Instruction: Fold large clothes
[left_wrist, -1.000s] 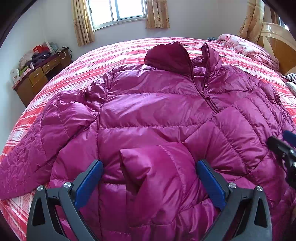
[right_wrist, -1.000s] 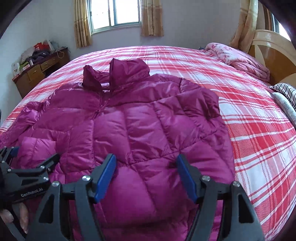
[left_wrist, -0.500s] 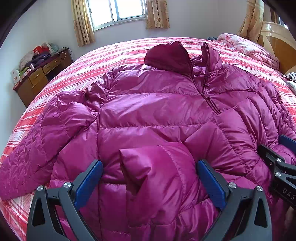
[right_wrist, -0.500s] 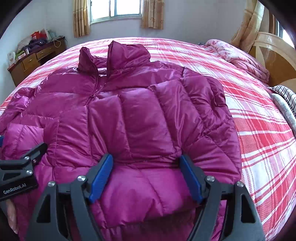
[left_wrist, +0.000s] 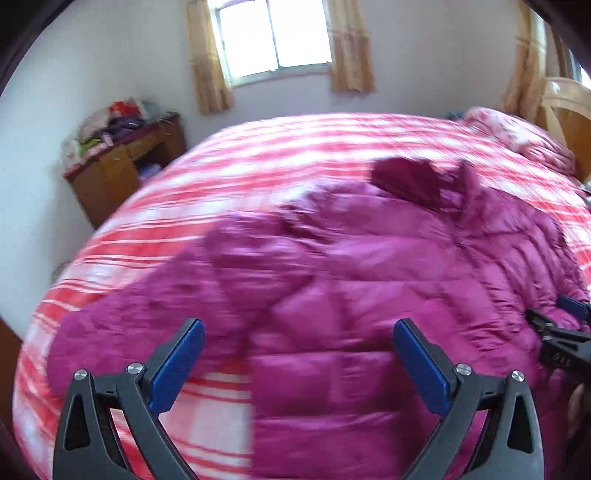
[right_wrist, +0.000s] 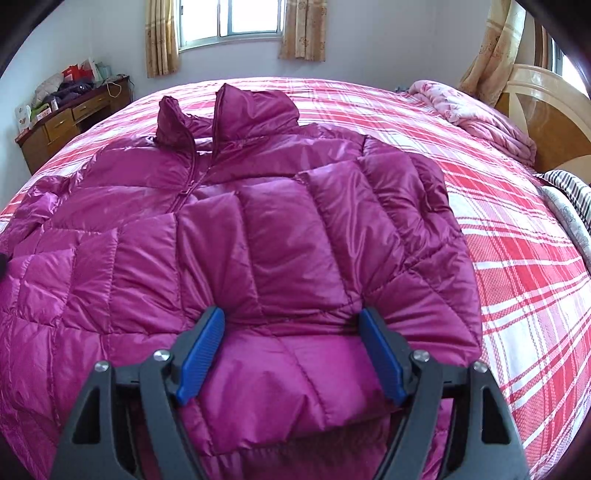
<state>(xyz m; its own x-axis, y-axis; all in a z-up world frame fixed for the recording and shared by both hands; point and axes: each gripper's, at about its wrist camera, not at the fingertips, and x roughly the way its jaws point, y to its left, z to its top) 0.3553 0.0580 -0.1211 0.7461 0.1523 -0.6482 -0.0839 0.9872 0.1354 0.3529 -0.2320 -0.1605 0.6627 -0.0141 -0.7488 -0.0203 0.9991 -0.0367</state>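
A big pink puffy jacket (right_wrist: 258, 236) lies flat on the bed (right_wrist: 517, 258), front side up, with its collar (right_wrist: 236, 110) pointing toward the window (right_wrist: 229, 18). The sleeve (right_wrist: 417, 221) on the headboard side of the jacket is folded in over the front. The other sleeve (left_wrist: 155, 306), on the side of the jacket nearer the wooden desk (left_wrist: 122, 173), lies stretched out on the blanket.

The right gripper (right_wrist: 291, 354) sits at the bottom edge of the jacket. Its jaws have just been opening, and they stand wide with a puffy bit of jacket between them. The blue pads look close to the cloth, but it seems loose and not squeezed. The left gripper (left_wrist: 299, 365) is wide open and holds nothing. It hangs over the bottom corner of the jacket on the desk side. That picture is blurry, so small things there are hard to tell.

The step in hand looks like folding the desk-side sleeve in over the jacket. To do it well, the left gripper should go down near the sleeve's end, pinch only the sleeve cloth, not the blanket, lift it a little and lay it flat across the front. The cloth is shiny and puffy, so it may slip or spring back. A firm pinch and a slow, low carry will help. The right gripper can rest on the jacket to keep it from sliding.
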